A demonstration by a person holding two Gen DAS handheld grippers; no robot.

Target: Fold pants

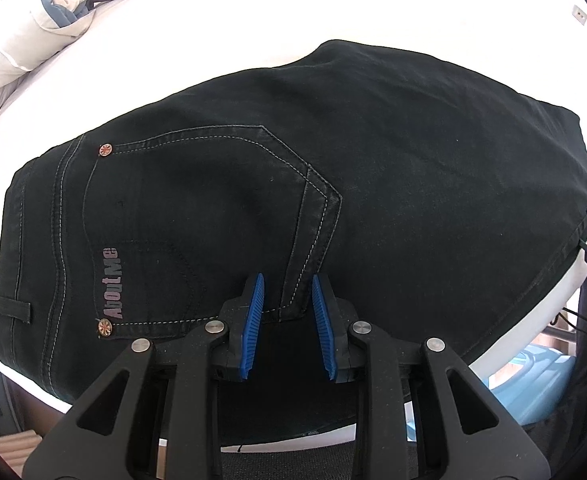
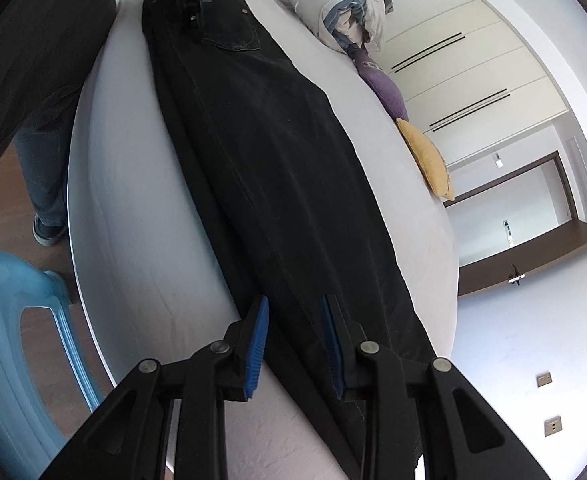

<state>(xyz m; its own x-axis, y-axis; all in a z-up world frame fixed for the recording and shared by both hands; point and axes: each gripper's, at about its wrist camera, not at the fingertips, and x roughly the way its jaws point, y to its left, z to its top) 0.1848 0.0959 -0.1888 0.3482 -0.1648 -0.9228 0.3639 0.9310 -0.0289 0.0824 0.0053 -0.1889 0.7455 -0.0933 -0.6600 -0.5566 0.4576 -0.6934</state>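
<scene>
Across the white bed lie the black pants, already doubled leg over leg into one long dark strip. In the right wrist view they run from the waist at 11 o'clock to the hems at 5 o'clock; in the left wrist view the seat and back pocket fill the middle.

The cloth looks like denim: fairly heavy, soft but with some body, thick at the stitched seams and waistband, not slippery and not fragile. It should drape and sag if lifted by one point, so I judge it best taken at two places together, at the hems and at the waistband or side seam, where the layers are firm enough to pinch all at once.

The left tool hangs over the near edge by the pocket's corner, its blue pads parted a little with cloth showing between them but not pinched. The right tool sits over the leg end, jaws likewise apart, straddling the fabric without pressing on it.

Beyond, at 12 o'clock in the right view, a rolled duvet and a purple pillow rest on the bed; a blue stool stands at 8 o'clock.
</scene>
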